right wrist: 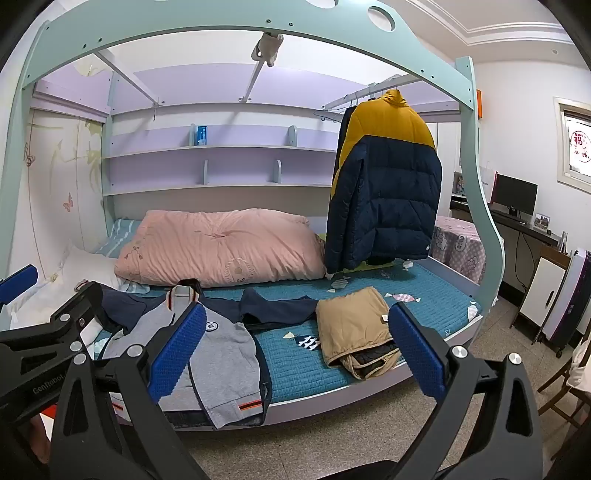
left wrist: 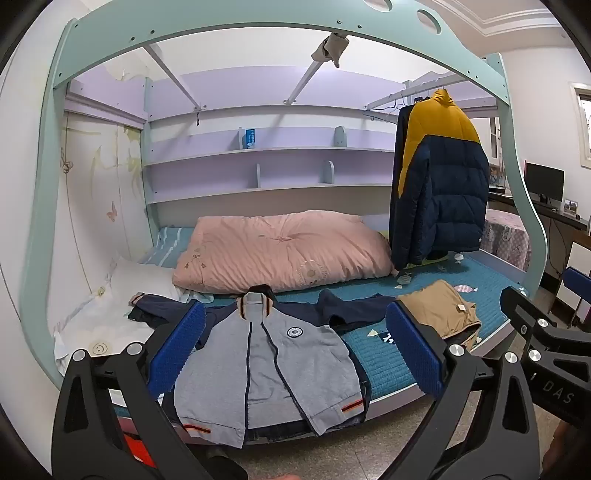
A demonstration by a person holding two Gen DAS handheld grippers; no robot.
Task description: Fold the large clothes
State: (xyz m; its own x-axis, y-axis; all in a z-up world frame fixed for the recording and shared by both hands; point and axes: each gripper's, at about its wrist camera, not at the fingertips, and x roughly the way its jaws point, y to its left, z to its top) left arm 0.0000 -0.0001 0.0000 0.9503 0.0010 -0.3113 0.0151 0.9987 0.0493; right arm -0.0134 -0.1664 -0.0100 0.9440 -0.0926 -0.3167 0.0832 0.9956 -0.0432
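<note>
A grey zip jacket with navy sleeves [left wrist: 273, 365] lies spread face up on the teal bed mattress [left wrist: 388, 354], its hem hanging over the front edge. It also shows in the right wrist view [right wrist: 225, 350]. My left gripper [left wrist: 295, 350] is open and empty, held in front of the jacket and above the floor. My right gripper [right wrist: 295, 347] is open and empty, in front of the bed between the jacket and a folded tan garment [right wrist: 354, 328]. The tan garment also shows in the left wrist view [left wrist: 439, 310].
A pink quilt [left wrist: 280, 251] lies at the back of the bed, a white pillow [left wrist: 122, 291] at the left. A yellow and navy puffer jacket [left wrist: 439, 184] hangs from a rail at the right. The teal bunk frame [left wrist: 258, 22] arches overhead. A desk with a monitor [right wrist: 515, 195] stands right.
</note>
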